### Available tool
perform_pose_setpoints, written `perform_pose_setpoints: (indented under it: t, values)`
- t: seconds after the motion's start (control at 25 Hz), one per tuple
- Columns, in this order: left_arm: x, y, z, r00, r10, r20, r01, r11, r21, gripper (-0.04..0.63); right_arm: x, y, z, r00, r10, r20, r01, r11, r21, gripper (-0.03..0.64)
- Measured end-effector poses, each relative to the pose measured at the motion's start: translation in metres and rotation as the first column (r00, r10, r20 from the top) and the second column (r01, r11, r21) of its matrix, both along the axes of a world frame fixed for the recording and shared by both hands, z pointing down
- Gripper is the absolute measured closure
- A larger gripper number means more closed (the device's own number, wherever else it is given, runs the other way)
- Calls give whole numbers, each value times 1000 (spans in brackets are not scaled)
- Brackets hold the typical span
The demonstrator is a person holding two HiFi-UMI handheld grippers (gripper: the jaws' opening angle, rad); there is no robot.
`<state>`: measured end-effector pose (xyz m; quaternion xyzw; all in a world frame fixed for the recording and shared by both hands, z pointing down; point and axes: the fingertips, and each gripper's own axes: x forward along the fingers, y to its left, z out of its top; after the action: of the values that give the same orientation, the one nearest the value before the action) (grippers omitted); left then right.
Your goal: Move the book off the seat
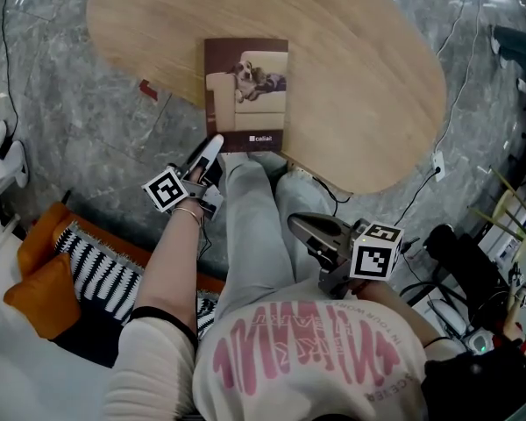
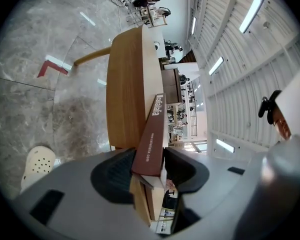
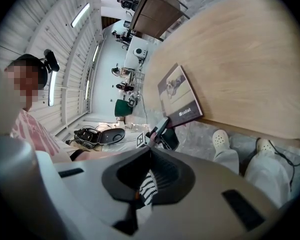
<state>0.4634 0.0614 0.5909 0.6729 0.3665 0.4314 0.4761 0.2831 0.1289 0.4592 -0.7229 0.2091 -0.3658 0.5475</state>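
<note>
Okay, my left gripper [image 1: 215, 147] has its jaws clenched on the book [image 1: 245, 82]. In the left gripper view the brown spine [image 2: 151, 134] stands straight up between the two dark pads, and both pads press on it. The grip is on the corner of the book nearest me. From the jaws, the rest of the book runs forward and lies flat on the wooden worktop [image 1: 351, 77], cover up, showing a dog on a sofa. The gripped end sticks out past the worktop's near edge, over the grey marble floor [image 1: 70, 130]. So the book is on the worktop, not on the seat.

My right gripper [image 1: 300, 226] is held back over my lap, well behind and to the right of the left jaws. In the right gripper view its jaws [image 3: 150, 156] are closed tip to tip with nothing between them. Only a sliver of striped fabric shows through the slit behind the tips. Ahead of those jaws I can see the book [image 3: 179, 96] on the worktop and the left gripper at its corner.

Behind and to the left of the left jaws sit a black-and-white striped cushion [image 1: 105, 274] and an orange cushion [image 1: 44, 296].
</note>
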Motion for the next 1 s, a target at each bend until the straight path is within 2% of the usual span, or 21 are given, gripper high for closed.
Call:
perform_pose_setpoints:
  t: [0.16,0.32,0.44,0.56,0.68,0.76,0.84,0.88,1.0]
  values:
    - [5,-1,1,1000,3,-21,-3,1000,28,411,0,-2,-1,1000,0,8,0,1000,13,606]
    - [7,-6,6,999,13,-33,-10,996,92,387,-2,-4,-1,1000,-1,14,0,1000,17,606]
    - [7,-5,6,999,18,-35,-15,995,95,366,-4,-4,0,1000,5,17,-6,1000,15,606]
    - [8,-1,4,997,42,-58,-37,995,92,345,-5,-5,0,1000,9,15,-10,1000,14,606]
    - [10,1,5,992,89,-91,-76,988,136,307,-5,-8,0,1000,-1,11,1,1000,13,606]
    - [10,1,7,992,99,-73,-86,984,158,305,-5,-10,-1,1000,-2,10,2,1000,19,606]
    - [10,-5,13,994,101,-48,-89,973,212,305,-4,-11,-1,1000,-1,13,1,1000,30,606]
    - [11,-5,13,994,97,-43,-86,973,214,305,-4,-12,0,1000,-4,15,3,999,34,606]
    - [14,-4,6,998,39,-40,-32,987,159,305,-2,-14,-1,1000,-23,15,23,999,39,606]
